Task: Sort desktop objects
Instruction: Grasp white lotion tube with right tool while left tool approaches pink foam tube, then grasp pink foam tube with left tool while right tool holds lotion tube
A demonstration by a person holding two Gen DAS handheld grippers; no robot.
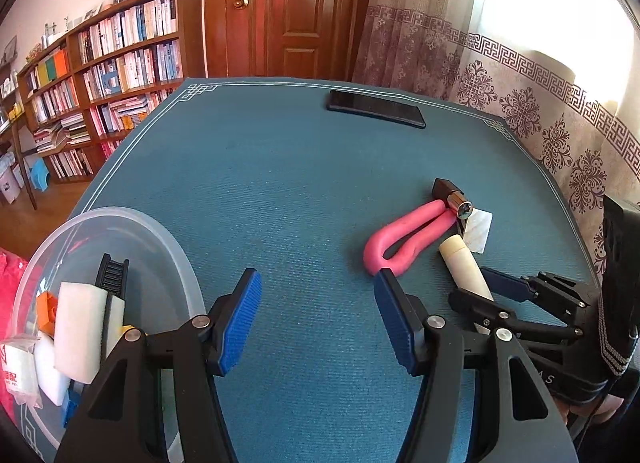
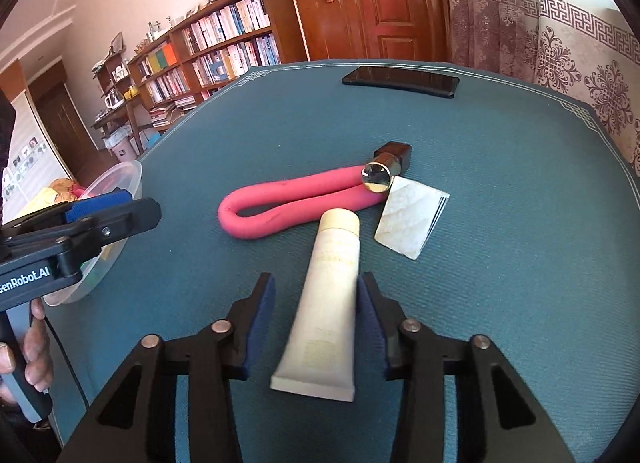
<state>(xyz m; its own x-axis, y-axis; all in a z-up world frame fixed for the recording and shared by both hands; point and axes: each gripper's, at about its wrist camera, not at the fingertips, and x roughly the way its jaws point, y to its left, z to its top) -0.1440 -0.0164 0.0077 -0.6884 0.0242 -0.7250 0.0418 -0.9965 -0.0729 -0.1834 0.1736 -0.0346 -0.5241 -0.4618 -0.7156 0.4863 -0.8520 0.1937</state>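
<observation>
A blue desk mat [image 2: 500, 303] covers the table, and at its left edge stands a clear plastic tub [image 1: 160, 239] already holding white foam blocks, a black comb-like piece and small orange and blue bits. A black phone [image 2: 400, 81] lies flat near the far edge, well apart from the rest. Toward the right side sits a cluster still to be sorted: a bent pink foam roller [image 2: 288, 203], a cream tube [image 2: 328, 295] lying with its cap toward the roller, a small pale card [image 2: 412, 219] just beside the cap, and a black-and-gold lipstick [image 2: 386, 165] resting against the roller's ends. The right gripper [image 2: 316, 319] is low over the mat with its jaws parted on either side of the tube's body; the right pad looks to touch it, while a gap shows on the left, so it has not clamped. The left gripper [image 1: 318, 319] hangs wide open and empty over bare mat beside the tub. The step in hand appears to be picking up the tube; the next move likely calls for squeezing the jaws on it, lifting, and carrying it left to the tub.
</observation>
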